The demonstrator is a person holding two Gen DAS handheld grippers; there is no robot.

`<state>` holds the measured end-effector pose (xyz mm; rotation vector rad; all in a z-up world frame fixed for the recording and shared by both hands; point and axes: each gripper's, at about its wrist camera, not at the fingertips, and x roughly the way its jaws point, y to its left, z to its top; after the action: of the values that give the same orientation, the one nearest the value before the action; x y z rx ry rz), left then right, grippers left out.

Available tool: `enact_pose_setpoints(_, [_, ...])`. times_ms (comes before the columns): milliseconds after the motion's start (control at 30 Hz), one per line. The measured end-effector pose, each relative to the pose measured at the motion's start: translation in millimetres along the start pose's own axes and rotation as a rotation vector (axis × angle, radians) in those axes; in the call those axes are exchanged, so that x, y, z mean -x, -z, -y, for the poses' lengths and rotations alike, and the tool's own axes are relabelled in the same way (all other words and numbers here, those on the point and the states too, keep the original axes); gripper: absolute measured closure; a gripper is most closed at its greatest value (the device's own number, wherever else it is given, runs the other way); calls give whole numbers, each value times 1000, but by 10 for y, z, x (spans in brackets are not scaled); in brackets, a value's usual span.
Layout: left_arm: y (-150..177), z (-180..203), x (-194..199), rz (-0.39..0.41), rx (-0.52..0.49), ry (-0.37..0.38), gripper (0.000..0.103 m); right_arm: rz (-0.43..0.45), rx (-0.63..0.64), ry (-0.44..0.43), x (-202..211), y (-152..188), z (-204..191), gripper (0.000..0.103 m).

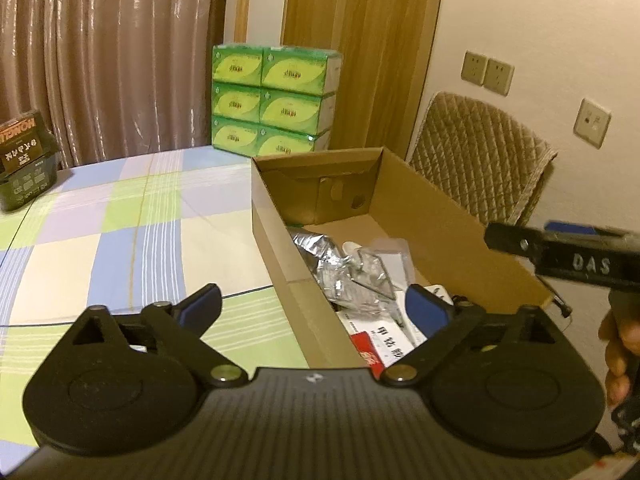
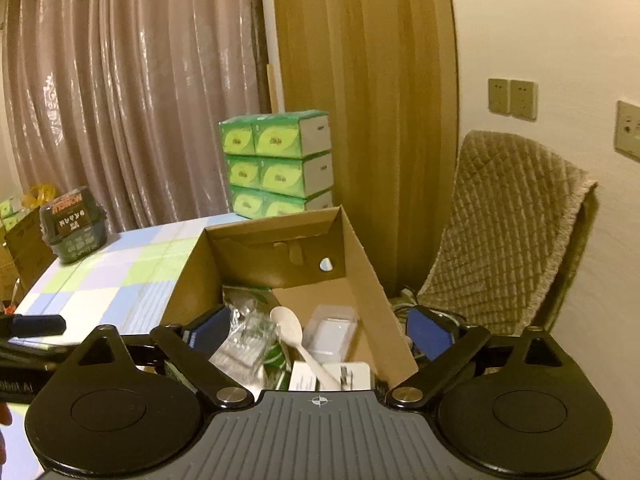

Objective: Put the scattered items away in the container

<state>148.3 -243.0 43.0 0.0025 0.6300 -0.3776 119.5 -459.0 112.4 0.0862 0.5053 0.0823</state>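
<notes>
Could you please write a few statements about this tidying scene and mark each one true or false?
1. The cardboard box already holds a white plastic spoon. True.
2. The right gripper is shut on the spoon. False: its fingers are spread wide and hold nothing.
3. The left gripper is open and empty. True.
4. The stack of green tissue packs sits inside the box. False: it stands behind the box, near the curtain.
5. A dark basket rests on the checked tablecloth at the far left corner. True.
</notes>
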Motion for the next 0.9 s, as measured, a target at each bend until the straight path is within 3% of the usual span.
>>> enact_pose_setpoints(33, [19,8,55,10,5,2,1,3,4,6,78,23,-11,2])
enact_pose_setpoints(433, [307,206,769,29,6,-21,1,20,81,47,944,352,-188,2])
enact_pose_setpoints(900, [615,421,1295,-33,60,-51,1,-30,60,59,1312,580,-216,2])
